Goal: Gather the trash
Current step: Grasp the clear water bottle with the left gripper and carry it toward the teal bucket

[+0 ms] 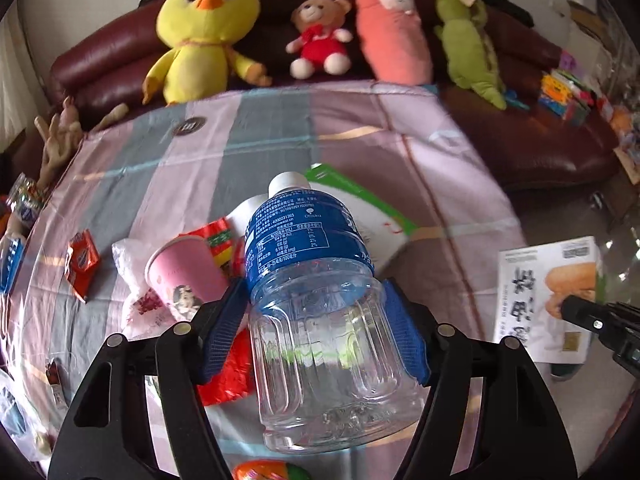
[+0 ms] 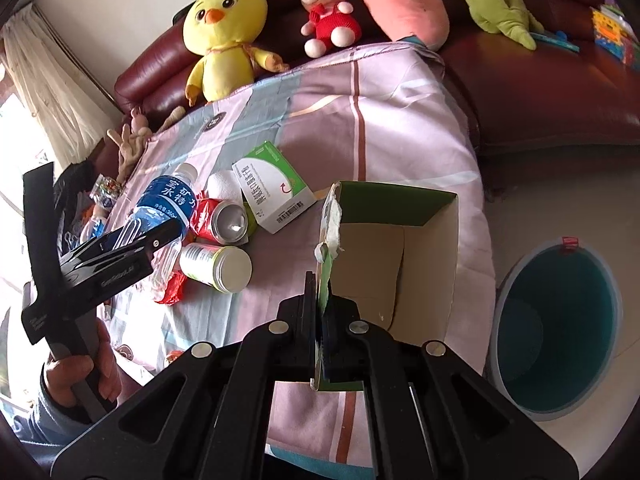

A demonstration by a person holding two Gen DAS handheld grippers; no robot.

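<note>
My left gripper (image 1: 316,308) is shut on a clear plastic bottle (image 1: 320,304) with a blue label, held above the pink-and-grey cloth (image 1: 280,136). The bottle (image 2: 160,208) and the left gripper also show in the right wrist view. My right gripper (image 2: 320,312) is shut on the torn wall of an open green-and-white carton (image 2: 384,256), held over the cloth's right edge; the carton (image 1: 548,296) shows at right in the left wrist view. On the cloth lie a pink paper cup (image 1: 184,276), red wrappers (image 1: 82,260), two cans (image 2: 228,224) and a green-white box (image 2: 272,188).
A teal trash bin (image 2: 560,332) stands on the floor right of the table. A dark red sofa (image 2: 560,92) behind holds a yellow chick (image 1: 204,36), a teddy bear (image 1: 320,36) and other plush toys. More clutter lies at the cloth's left edge.
</note>
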